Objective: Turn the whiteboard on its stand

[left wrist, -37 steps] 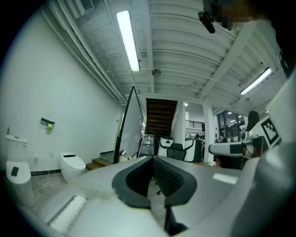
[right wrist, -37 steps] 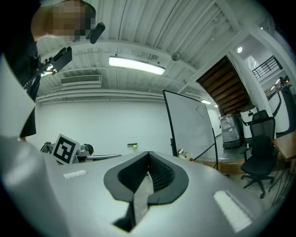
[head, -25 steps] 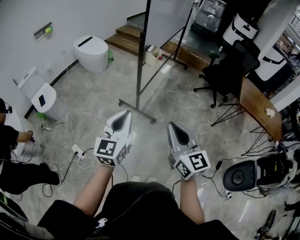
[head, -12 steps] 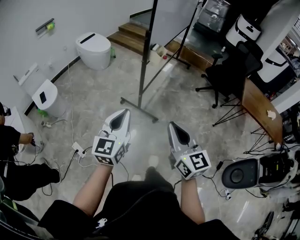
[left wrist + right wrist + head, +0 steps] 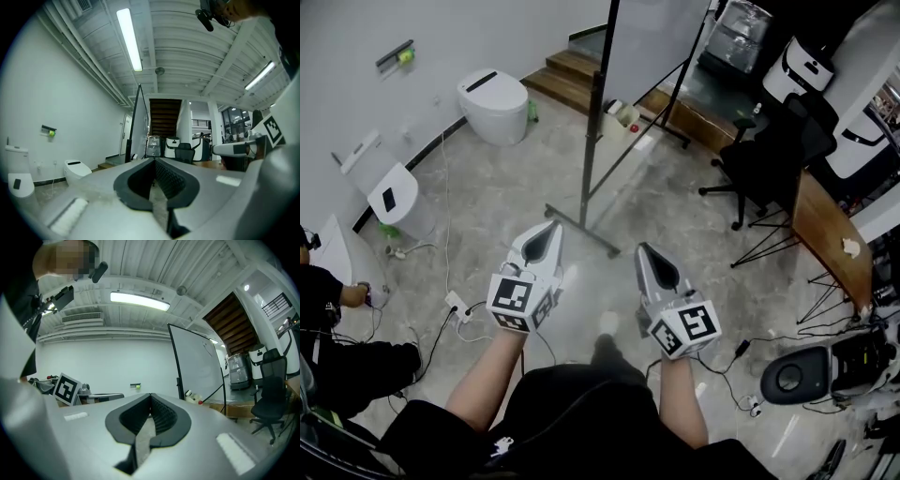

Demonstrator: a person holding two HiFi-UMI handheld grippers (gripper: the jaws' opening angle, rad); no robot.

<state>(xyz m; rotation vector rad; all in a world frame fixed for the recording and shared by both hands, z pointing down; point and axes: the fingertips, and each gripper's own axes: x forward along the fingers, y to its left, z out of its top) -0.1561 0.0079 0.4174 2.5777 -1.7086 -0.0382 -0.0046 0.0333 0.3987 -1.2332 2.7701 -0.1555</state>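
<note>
Whiteboard (image 5: pixel 652 37) on stand (image 5: pixel 587 178) ahead, well apart from left gripper (image 5: pixel 550 226) and right gripper (image 5: pixel 640 249); both closed, empty.

Head view steeply down; gripper views level, forward; all share whiteboard (image 5: pixel 652 42) ahead.

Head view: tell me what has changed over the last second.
The person has edged toward the whiteboard: its stand sits slightly lower in frame, nearer the grippers. Nothing was grasped or released. The left gripper and right gripper stay shut, empty, side by side, short of the stand.
</note>
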